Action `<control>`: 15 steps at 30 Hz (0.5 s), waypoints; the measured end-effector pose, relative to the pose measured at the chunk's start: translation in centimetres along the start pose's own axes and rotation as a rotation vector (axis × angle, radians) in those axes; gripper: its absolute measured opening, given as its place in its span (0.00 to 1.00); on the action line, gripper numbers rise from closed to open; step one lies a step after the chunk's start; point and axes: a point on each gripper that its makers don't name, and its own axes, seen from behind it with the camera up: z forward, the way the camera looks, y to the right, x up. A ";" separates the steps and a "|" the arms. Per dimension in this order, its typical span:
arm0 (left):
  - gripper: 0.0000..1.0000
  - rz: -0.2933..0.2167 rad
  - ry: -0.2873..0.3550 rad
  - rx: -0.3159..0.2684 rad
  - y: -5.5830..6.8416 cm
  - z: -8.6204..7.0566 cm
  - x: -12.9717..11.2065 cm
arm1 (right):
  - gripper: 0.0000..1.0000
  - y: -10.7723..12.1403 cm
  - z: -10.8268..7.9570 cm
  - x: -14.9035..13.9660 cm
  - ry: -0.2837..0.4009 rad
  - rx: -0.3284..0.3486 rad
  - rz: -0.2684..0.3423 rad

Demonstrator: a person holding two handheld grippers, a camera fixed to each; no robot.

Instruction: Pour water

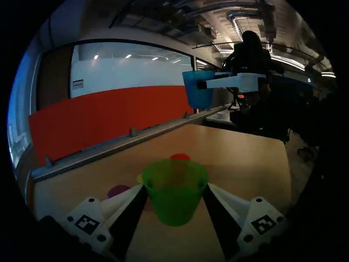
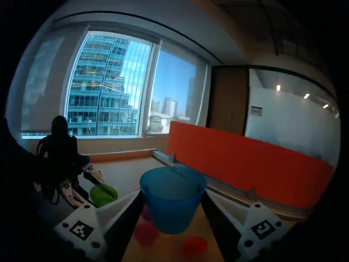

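Note:
A translucent green cup [image 1: 175, 196] stands upright between the fingers of my left gripper [image 1: 175, 198], which is shut on it just above the wooden table [image 1: 244, 161]. Farther off in the left gripper view, the blue cup [image 1: 197, 89] hangs high over the table, held by the other gripper's white fingers [image 1: 235, 81]. In the right gripper view my right gripper [image 2: 173, 205] is shut on that blue cup [image 2: 173, 198], upright, above the table. To its lower left the green cup [image 2: 103, 194] sits in the other gripper [image 2: 83, 185]. I cannot see water in either cup.
Coloured round coasters lie on the table: red [image 1: 179, 156], purple [image 1: 118, 190], and red ones [image 2: 194, 246] below the blue cup. An orange partition [image 1: 109, 115] runs along the table's far edge. Large windows [image 2: 109, 87] stand behind. A dark figure [image 1: 251, 56] holds the far gripper.

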 end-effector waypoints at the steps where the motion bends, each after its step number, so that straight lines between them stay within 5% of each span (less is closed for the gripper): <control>1: 0.84 0.001 -0.009 -0.002 0.1 0.1 -0.2 | 0.89 0.1 0.0 -0.2 -0.002 0.000 0.002; 15: 0.84 0.015 -0.126 -0.024 0.1 0.7 -3.0 | 0.89 0.6 0.3 -3.6 -0.073 0.021 0.013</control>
